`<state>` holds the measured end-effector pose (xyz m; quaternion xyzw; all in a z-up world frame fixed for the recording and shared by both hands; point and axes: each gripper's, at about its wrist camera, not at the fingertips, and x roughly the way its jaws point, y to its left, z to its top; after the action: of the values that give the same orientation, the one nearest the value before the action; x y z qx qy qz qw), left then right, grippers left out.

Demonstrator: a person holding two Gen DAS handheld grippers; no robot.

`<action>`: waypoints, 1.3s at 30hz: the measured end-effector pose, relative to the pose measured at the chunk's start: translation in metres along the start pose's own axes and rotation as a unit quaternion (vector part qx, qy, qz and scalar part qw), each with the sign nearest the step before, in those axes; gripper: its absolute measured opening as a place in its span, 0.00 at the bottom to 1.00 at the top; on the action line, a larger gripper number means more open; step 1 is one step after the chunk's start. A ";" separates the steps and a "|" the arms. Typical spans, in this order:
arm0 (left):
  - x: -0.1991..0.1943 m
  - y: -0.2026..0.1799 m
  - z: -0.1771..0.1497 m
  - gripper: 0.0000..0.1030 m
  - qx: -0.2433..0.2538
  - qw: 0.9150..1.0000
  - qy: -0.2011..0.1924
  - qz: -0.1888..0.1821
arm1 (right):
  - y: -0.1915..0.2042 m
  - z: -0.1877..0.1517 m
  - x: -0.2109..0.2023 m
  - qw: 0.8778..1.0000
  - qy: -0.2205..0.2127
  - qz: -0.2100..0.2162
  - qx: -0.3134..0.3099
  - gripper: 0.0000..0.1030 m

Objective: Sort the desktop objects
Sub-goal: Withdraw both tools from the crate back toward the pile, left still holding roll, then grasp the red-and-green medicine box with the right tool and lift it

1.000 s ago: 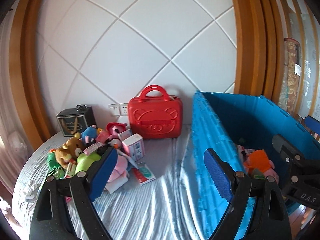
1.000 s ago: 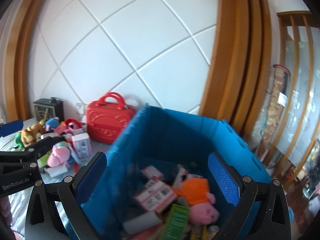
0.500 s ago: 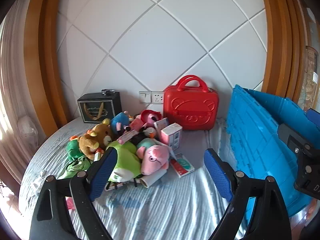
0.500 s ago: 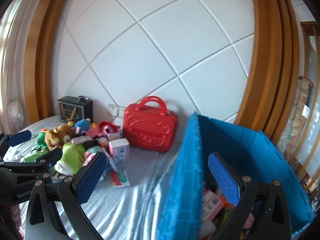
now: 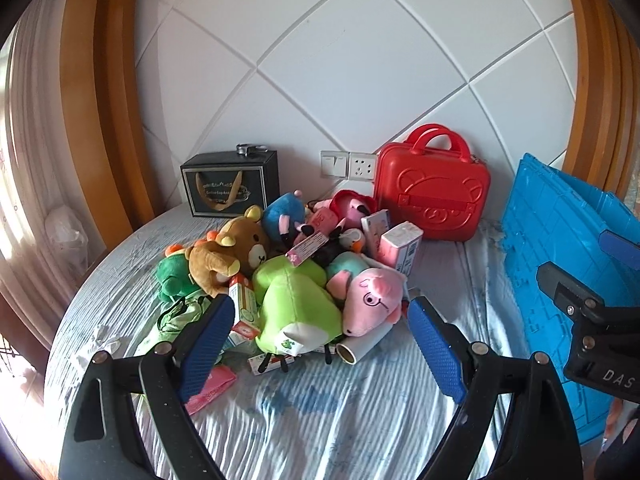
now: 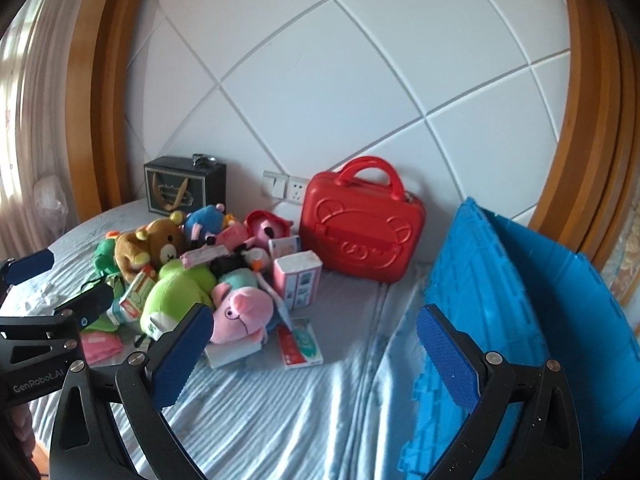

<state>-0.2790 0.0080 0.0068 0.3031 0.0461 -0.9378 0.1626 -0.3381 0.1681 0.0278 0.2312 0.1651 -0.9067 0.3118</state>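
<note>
- Left gripper (image 5: 320, 344): jaws wide apart, empty, above the striped cloth.
- Right gripper (image 6: 316, 354): jaws wide apart, empty.
- Soft plush pile (image 5: 296, 272) and cartons lie left of the ribbed blue crate (image 6: 500, 300).

Bright daylight, strong fisheye bending, mostly sharp pictures.

The light enters from 9 o'clock through the pale curtain (image 5: 24, 184), which is overexposed and shows almost no detail. The white wall panel (image 6: 360, 80) is evenly lit and its grooves curve strongly toward the edges. The corners of both views fall to black. The striped cloth (image 6: 280, 420) looks a little smeared at 6 o'clock, and soft shadows lie under the toy pile (image 5: 296, 280).
</note>
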 end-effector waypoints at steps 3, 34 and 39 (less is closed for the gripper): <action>0.019 0.012 -0.003 0.86 -0.006 1.000 0.017 0.004 | 0.006 -0.001 0.021 1.000 0.016 0.007 -0.002 1.00; 0.247 -0.050 -0.091 0.74 0.088 0.965 0.230 -0.095 | -0.029 -0.111 0.255 0.957 0.284 0.034 0.050 1.00; 0.269 -0.068 -0.094 0.74 0.112 0.963 0.233 -0.080 | -0.026 -0.120 0.282 0.952 0.298 0.051 0.042 1.00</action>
<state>-0.4552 0.0153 -0.2275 0.5250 0.0015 -0.8503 0.0371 -0.5136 0.1034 -0.2161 0.5118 0.2004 -0.7853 0.2847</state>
